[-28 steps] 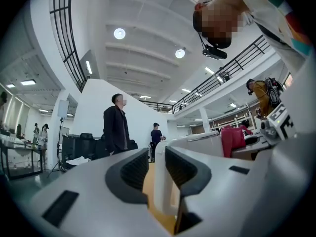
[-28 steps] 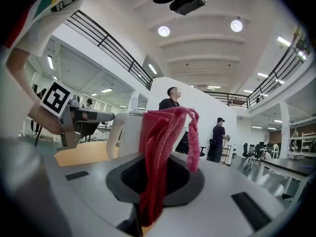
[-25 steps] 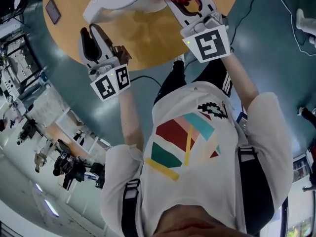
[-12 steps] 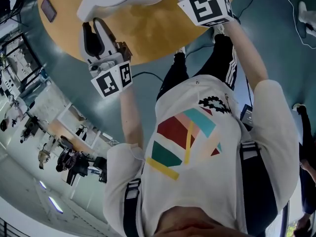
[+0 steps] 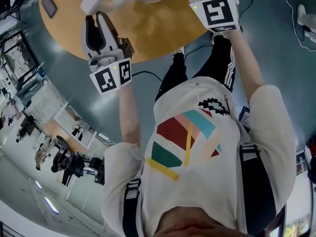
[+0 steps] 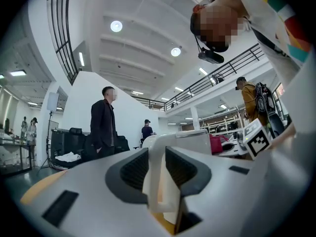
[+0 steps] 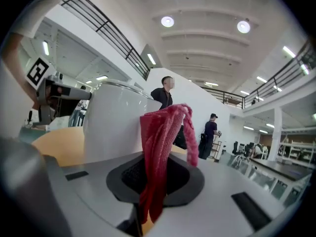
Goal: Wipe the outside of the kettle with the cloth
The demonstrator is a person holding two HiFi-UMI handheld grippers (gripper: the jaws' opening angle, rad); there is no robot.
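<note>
**Left gripper**: jaws closed on the white handle of the kettle. The handle's lower end is lost between the jaws. The kettle body rises just beyond the jaw tips, partly masked.

**Right gripper**: jaws pinch the red cloth, which stands up between them and droops at its top. The kettle wall lies just beyond, to the left; contact with the cloth cannot be told.

**Head view:** the top edge cuts off this gripper's jaws and most of the kettle. Its marker cube shows above the round wooden table.
</note>
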